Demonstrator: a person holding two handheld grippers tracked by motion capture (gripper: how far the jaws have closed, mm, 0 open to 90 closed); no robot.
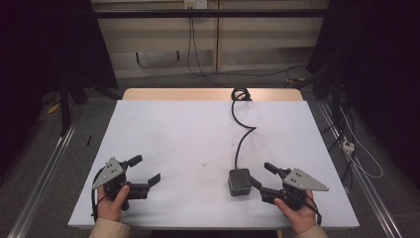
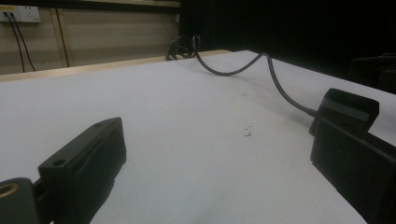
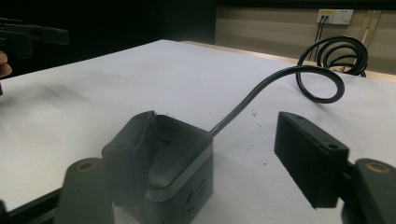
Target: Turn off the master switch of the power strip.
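Observation:
A dark grey cube-shaped power block (image 1: 239, 182) sits on the white table (image 1: 188, 129), front right of centre. Its black cable (image 1: 243, 134) snakes to a coil at the far edge. My right gripper (image 1: 260, 173) is just right of the block and open. In the right gripper view its left jaw overlaps the near corner of the block (image 3: 182, 154), while the other jaw stands well apart over bare table. My left gripper (image 1: 147, 168) rests open at the front left with nothing between its jaws. The left gripper view has the block (image 2: 350, 109) off to the right.
The cable's coil (image 3: 334, 58) lies at the table's far wooden edge (image 1: 213, 94). Wall sockets (image 3: 334, 16) and loose cables (image 1: 361, 158) are beyond and to the right of the table. A few dark specks (image 2: 247, 133) mark the tabletop near its middle.

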